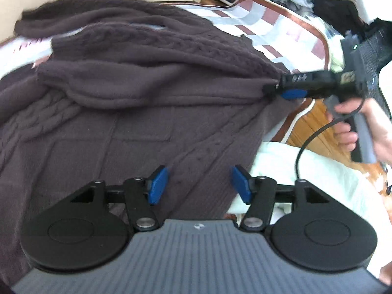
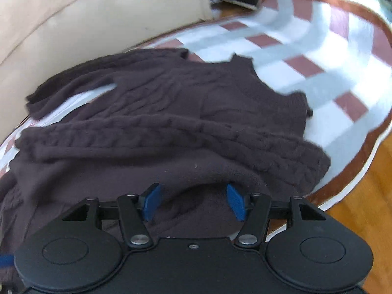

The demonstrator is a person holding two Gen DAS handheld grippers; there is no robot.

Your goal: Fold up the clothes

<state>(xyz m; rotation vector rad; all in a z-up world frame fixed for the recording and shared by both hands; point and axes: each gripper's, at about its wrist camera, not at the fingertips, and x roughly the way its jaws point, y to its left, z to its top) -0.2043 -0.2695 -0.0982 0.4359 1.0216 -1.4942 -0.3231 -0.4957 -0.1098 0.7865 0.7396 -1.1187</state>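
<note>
My left gripper (image 1: 198, 183): jaws apart, empty, over the sweater (image 1: 127, 112). My right gripper (image 2: 193, 202): jaws apart, knit bulging between the pads, not pinched. Sweater: dark cable knit, spread on checked rug (image 2: 306, 56) beside sofa (image 2: 73, 19). Likely soft, thick, heavy, limp; best taken at hem or folded edge. Sleeve (image 2: 171, 132) lies crosswise; body's long axis unclear.
</note>
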